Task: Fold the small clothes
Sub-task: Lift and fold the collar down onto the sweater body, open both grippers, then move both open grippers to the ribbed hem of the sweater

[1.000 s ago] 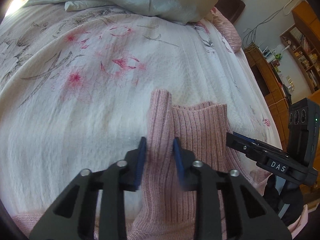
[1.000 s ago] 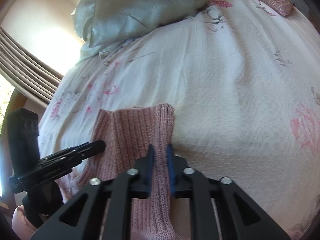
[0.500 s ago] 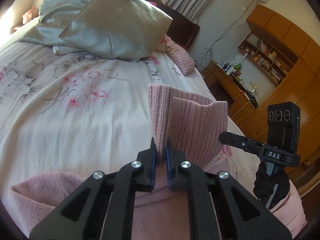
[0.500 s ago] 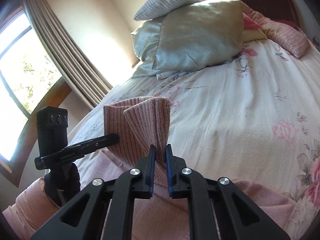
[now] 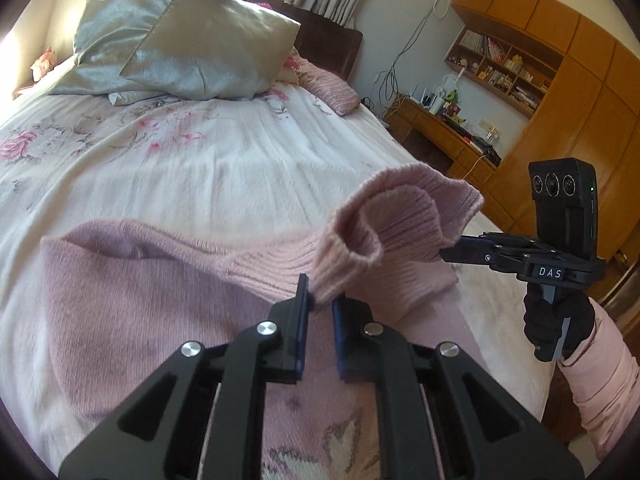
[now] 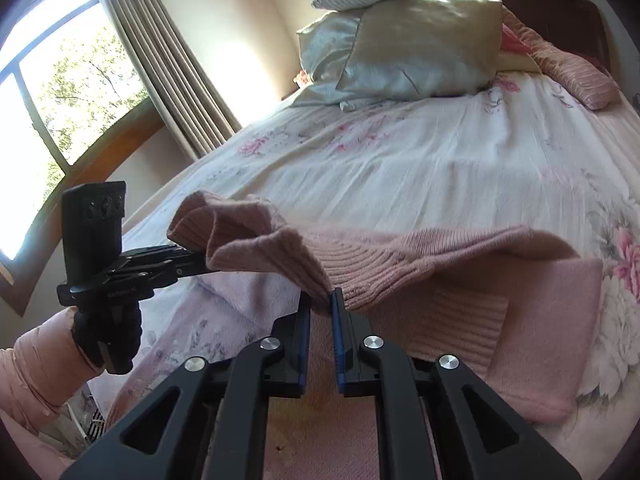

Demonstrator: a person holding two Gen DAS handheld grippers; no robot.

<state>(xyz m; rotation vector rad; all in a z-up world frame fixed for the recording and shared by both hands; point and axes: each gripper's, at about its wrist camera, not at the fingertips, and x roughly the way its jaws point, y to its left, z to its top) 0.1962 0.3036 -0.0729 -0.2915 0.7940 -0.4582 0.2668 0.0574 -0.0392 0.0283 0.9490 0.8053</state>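
A pink knit sweater (image 5: 140, 300) lies spread on the floral bedspread (image 5: 200, 168), with one sleeve (image 6: 540, 320) folded flat at the right. Its ribbed band (image 5: 400, 216) is lifted off the bed and sags in a loop between my two grippers. My left gripper (image 5: 320, 300) is shut on one end of the band, and it also shows in the right wrist view (image 6: 200, 262). My right gripper (image 6: 320, 300) is shut on the other end of the band (image 6: 260, 248), and it shows in the left wrist view (image 5: 446, 250).
Silver pillows (image 5: 192, 52) and a pink bolster (image 5: 332, 88) lie at the headboard. A wooden desk (image 5: 440, 128) and cabinets (image 5: 560, 100) stand past the bed's right edge. A window (image 6: 60, 92) with curtains (image 6: 160, 52) is on the left. Gloved hands in pink sleeves (image 5: 608, 392) hold the grippers.
Both grippers have risen and drawn back toward the person with the ribbed band. The band was upright half a second ago and now droops over the sweater's body.
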